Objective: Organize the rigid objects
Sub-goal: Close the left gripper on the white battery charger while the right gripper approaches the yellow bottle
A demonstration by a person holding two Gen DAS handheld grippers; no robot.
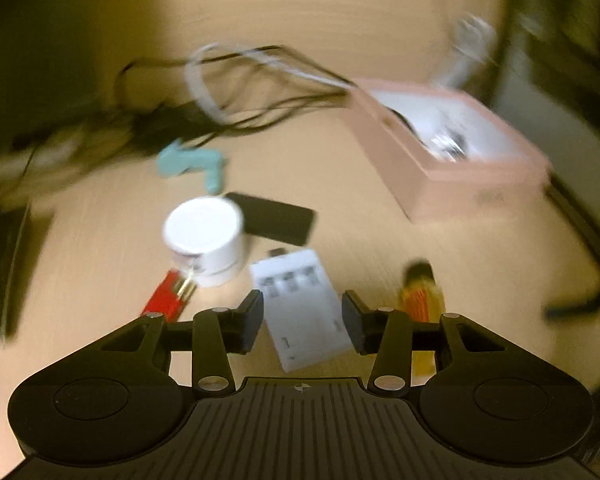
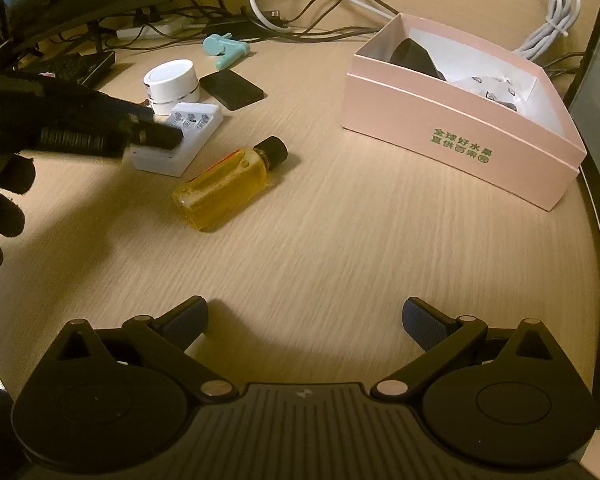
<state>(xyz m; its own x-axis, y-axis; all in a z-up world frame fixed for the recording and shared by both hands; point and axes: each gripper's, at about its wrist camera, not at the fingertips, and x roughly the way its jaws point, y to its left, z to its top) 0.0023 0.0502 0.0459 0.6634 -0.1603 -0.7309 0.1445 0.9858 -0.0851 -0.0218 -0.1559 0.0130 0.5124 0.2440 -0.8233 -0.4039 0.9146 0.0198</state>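
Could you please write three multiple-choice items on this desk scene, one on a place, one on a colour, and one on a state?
1. Where does the yellow bottle lie?
A. inside the pink box
B. on the desk, next to the white battery charger
C. on top of the white jar

2. What colour is the bottle's cap?
A. black
B. red
C. white

3. How does the right gripper stand?
A. shut on the bottle
B. shut on nothing
C. open, nothing between its fingers

Answers: 1 B, it lies flat on the desk beside the battery charger, outside the pink box. 2 A, the cap is dark black. 3 C, bare desk shows between the spread fingers.
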